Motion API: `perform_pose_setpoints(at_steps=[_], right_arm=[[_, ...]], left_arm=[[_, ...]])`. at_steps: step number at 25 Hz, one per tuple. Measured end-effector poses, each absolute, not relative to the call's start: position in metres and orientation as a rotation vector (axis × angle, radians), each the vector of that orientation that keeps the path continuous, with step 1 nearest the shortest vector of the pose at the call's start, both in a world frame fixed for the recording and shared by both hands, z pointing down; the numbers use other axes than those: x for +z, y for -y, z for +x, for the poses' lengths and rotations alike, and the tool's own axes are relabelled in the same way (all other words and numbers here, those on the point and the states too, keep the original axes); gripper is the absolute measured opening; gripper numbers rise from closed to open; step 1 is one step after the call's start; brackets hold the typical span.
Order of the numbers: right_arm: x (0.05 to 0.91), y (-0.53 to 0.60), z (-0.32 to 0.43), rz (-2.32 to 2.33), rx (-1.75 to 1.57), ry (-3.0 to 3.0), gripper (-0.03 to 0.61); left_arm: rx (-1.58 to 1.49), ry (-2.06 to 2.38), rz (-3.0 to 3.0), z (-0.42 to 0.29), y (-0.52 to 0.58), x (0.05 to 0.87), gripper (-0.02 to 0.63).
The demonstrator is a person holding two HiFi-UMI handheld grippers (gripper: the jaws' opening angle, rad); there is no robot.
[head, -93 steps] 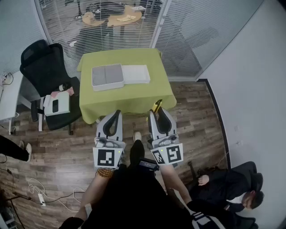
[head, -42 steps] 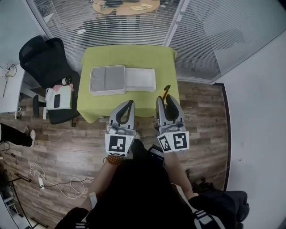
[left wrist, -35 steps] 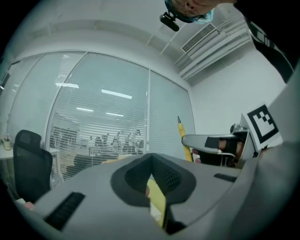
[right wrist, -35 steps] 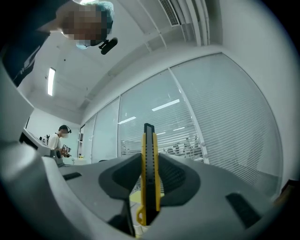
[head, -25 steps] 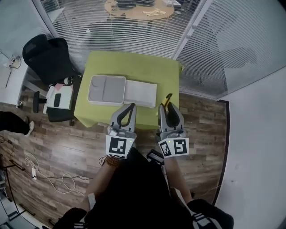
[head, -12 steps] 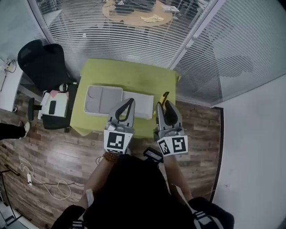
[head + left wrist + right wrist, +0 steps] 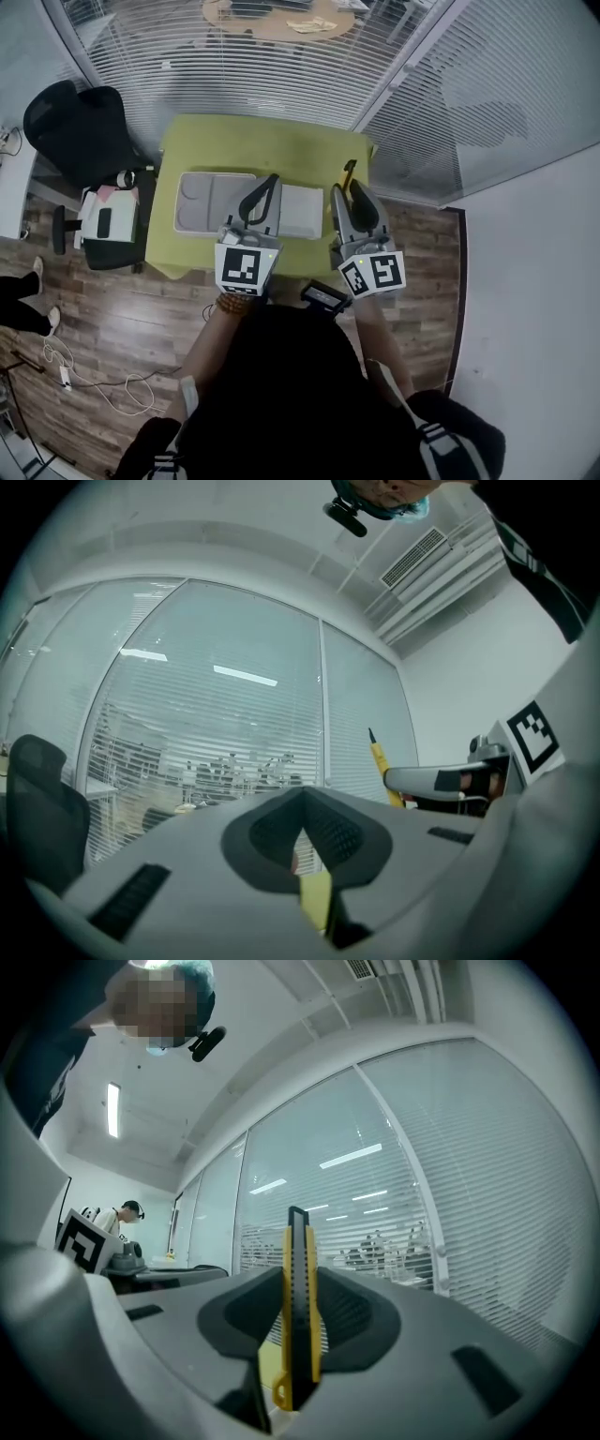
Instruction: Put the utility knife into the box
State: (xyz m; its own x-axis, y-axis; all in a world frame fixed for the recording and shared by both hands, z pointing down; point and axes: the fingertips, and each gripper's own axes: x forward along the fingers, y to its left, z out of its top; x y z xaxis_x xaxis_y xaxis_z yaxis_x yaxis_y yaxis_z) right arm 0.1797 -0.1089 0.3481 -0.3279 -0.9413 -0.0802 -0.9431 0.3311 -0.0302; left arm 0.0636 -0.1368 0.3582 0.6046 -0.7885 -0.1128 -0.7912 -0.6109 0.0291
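In the right gripper view a yellow utility knife stands upright, clamped between the jaws of my right gripper. From the head view that gripper hovers over the near right part of the green table, with the knife sticking out past its tips. The open grey box lies on the table's left half, and its white lid lies beside it. My left gripper hangs over the seam between box and lid. Its jaws are shut with nothing between them.
A black office chair stands left of the table, with a white item holding a dark phone beside it. Glass walls with blinds run behind and to the right. A cable lies on the wood floor at the left.
The person has walked up to the green table. Both grippers have moved from over the floor to above the table's near edge. The knife has stayed in the right gripper.
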Motion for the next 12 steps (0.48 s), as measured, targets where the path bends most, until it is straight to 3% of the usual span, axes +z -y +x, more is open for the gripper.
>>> perform_pose_setpoints(at_steps=[12], right_arm=[[0.364,0.129,0.172,-1.797,0.027,-2.561,0.114]], left_arm=[[0.185,-1.390,-2.811,0.050,0.150,0.371,0.005]])
